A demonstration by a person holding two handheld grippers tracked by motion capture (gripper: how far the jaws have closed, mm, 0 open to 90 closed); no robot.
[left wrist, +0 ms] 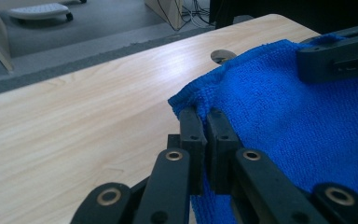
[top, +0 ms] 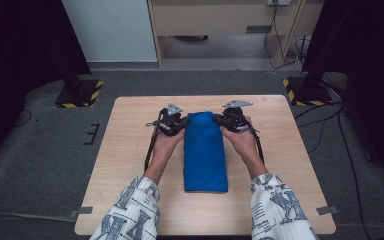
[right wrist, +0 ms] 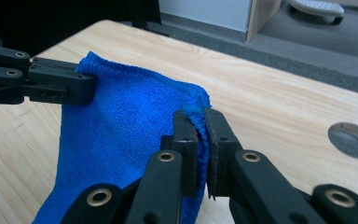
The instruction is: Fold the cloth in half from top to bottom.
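A folded blue towel (top: 205, 152) lies lengthwise in the middle of the wooden table (top: 130, 165). My left gripper (top: 180, 121) is shut on the towel's far left corner (left wrist: 189, 103), the cloth pinched between its two black jaws. My right gripper (top: 219, 120) is shut on the far right corner (right wrist: 199, 106) in the same way. In the left gripper view the blue towel (left wrist: 279, 116) spreads to the right with the other gripper's jaw (left wrist: 338, 58) at its far edge. In the right gripper view the other gripper (right wrist: 51, 86) holds the opposite corner.
A round cable hole (right wrist: 353, 140) is set in the tabletop near the far edge. Beyond the table lie grey carpet, two stands with yellow-black striped bases (top: 79, 94), cables and a wooden desk frame (top: 220, 20). Bare tabletop lies on both sides of the towel.
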